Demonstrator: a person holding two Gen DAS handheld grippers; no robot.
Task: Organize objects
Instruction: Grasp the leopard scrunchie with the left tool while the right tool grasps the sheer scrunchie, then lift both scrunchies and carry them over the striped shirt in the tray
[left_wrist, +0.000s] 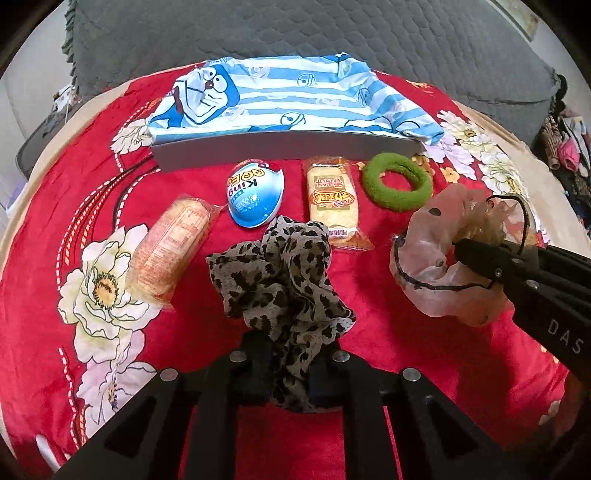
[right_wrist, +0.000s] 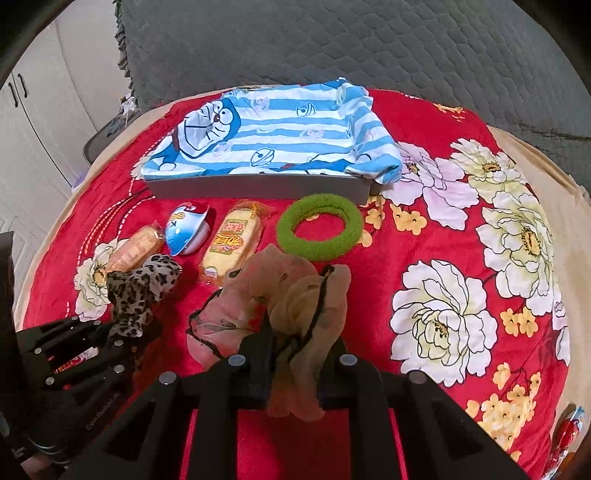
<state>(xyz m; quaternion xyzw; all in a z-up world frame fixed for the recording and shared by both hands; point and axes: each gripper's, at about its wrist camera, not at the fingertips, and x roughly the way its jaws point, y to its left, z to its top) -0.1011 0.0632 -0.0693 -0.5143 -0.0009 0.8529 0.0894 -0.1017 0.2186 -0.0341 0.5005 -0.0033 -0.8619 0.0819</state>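
My left gripper (left_wrist: 290, 373) is shut on a leopard-print scrunchie (left_wrist: 284, 273), also seen in the right wrist view (right_wrist: 142, 291). My right gripper (right_wrist: 293, 373) is shut on a pink sheer scrunchie (right_wrist: 280, 295), which shows at the right of the left wrist view (left_wrist: 439, 258). Ahead lie a green fuzzy hair ring (left_wrist: 397, 181) (right_wrist: 319, 227), two wrapped snack cakes (left_wrist: 334, 199) (left_wrist: 171, 247), and a blue egg-shaped toy package (left_wrist: 255, 197). Behind them is a grey tray (left_wrist: 288, 149) (right_wrist: 258, 186) lined with a blue striped cartoon cloth (left_wrist: 280, 99).
Everything rests on a red floral blanket (right_wrist: 443, 295) over a bed. A grey quilted cover (left_wrist: 295, 33) lies beyond the tray. White cupboards (right_wrist: 33, 122) stand at the far left. Clothes (left_wrist: 565, 144) are piled at the far right.
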